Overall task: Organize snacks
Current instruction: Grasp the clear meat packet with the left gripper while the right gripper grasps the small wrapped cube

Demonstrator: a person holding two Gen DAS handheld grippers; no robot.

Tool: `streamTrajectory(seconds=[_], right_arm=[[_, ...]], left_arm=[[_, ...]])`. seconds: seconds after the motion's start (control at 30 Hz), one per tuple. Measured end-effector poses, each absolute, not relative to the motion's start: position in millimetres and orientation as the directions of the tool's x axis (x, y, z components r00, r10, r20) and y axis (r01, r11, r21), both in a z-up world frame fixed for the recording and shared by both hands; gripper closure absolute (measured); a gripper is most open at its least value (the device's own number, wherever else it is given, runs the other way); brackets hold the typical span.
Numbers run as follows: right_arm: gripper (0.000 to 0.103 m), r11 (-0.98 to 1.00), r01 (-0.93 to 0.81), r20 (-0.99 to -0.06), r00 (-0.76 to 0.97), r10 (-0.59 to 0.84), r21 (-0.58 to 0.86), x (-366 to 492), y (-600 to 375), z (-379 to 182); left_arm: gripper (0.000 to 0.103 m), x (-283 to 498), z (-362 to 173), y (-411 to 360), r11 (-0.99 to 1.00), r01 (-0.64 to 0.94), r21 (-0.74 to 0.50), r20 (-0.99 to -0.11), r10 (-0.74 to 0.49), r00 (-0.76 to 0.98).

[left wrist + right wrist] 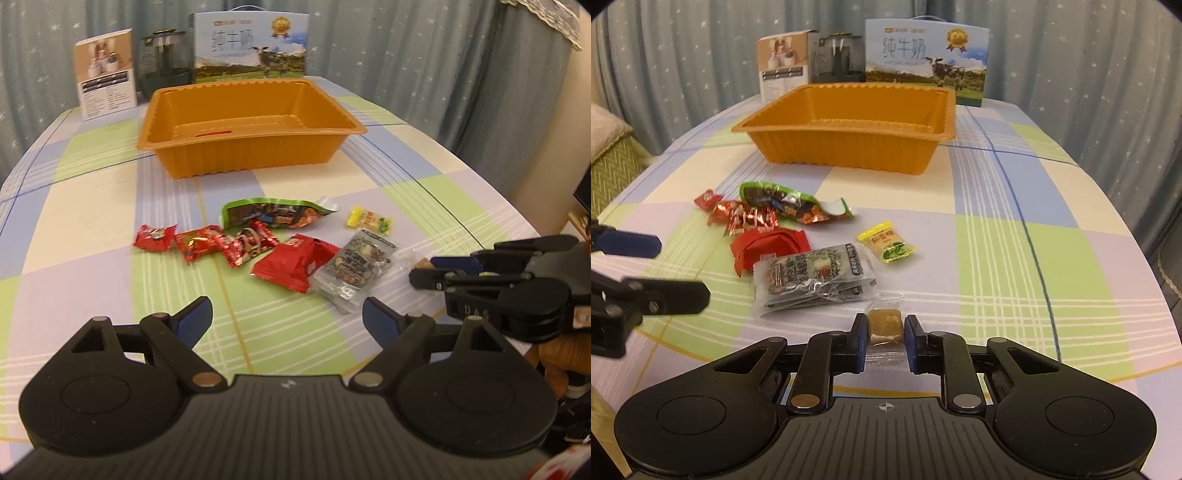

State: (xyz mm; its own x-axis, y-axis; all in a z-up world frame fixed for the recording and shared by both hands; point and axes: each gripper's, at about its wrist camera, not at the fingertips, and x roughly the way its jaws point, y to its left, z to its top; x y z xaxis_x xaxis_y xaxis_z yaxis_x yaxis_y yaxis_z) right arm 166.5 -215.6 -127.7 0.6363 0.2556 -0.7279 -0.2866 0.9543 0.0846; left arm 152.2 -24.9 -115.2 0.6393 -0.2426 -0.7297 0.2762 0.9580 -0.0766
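My right tool [885,334] was closed on a small brown candy [884,326] in clear, crinkly wrap, its blue pads pressing both sides just above the desk [1015,258]. My left tool [287,321] stood wide open and held nothing, hovering over the checked pastel cloth. The loose snacks lay between the tools and the tray: a flat silvery packet [812,277] just beyond the candy, a glossy red pouch [768,245] touching it, a yellow-green sweet [886,245] nearby, a green foil bag [790,203], and small red foil candies [199,243] in a row. The orange plastic tray [243,155], ribbed and rectangular, sat farther back; it looked almost empty, though a reddish mark on its floor was unclear to me.
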Motion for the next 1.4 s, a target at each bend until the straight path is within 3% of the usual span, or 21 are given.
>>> streamTrajectory(seconds=[0.27,0.43,0.8,0.93,1.03,1.4], right_arm=[[0.082,0.977,-0.144,-0.679,0.702,0.214,0.158,159.4,-245.5,-113.2],[0.082,0.978,-0.111,-0.677,0.708,0.201,0.175,160.7,-254.5,-113.8],[0.082,0.975,-0.095,-0.682,0.701,0.209,0.202,163.3,-257.3,-117.5],[0.082,0.975,-0.082,-0.684,0.701,0.203,0.206,163.8,-259.3,-118.2],[0.082,0.975,-0.077,-0.685,0.700,0.202,0.209,163.8,-260.4,-118.5],[0.082,0.974,-0.083,-0.684,0.698,0.209,0.213,164.8,-258.5,-118.3]], left_arm=[[0.023,170.3,-120.2,-55.0,0.897,0.442,0.006,-0.721,-0.303,0.623],[0.035,185.6,-123.6,-71.2,0.847,0.531,0.027,-0.725,-0.349,0.594],[0.040,209.8,-142.4,-96.4,0.776,0.631,0.025,-0.784,-0.376,0.493],[0.051,214.4,-146.8,-99.0,0.781,0.624,0.027,-0.794,-0.363,0.487],[0.065,212.4,-146.7,-96.8,0.803,0.595,0.020,-0.798,-0.346,0.493],[0.067,199.2,-146.4,-97.3,0.854,0.519,0.020,-0.790,-0.305,0.532]])
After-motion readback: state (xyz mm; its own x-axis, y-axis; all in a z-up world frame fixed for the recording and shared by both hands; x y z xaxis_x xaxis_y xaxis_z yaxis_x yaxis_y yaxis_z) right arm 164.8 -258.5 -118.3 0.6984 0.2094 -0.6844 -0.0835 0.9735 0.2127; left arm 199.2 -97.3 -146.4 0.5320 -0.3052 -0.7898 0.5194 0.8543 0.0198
